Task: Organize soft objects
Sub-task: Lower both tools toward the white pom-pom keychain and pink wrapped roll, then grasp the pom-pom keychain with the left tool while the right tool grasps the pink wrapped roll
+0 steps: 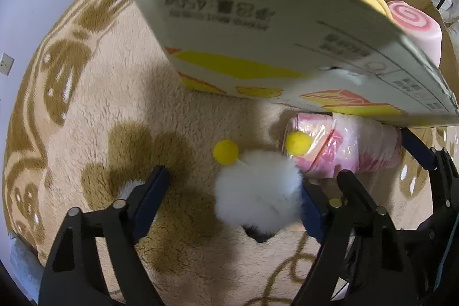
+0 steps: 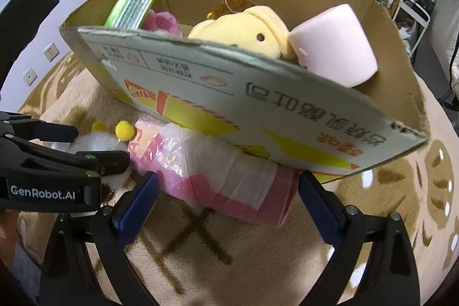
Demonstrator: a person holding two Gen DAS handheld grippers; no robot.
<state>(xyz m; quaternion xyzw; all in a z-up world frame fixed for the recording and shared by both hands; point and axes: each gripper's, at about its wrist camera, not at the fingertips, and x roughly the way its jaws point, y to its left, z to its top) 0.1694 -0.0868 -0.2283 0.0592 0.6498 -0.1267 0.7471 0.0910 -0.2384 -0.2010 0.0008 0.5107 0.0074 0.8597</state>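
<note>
Fluffy white toy (image 1: 258, 191) with yellow pompoms between wide-apart jaws of left gripper (image 1: 233, 191), against right finger, perhaps touching. Pink wrapped roll (image 2: 221, 174) ahead between spread jaws of right gripper (image 2: 229, 191), beside cardboard box (image 2: 258, 93).

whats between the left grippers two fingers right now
The white fluffy toy with yellow pompoms lies against the left gripper's right finger; bare rug fills the rest. Left wrist view.
</note>
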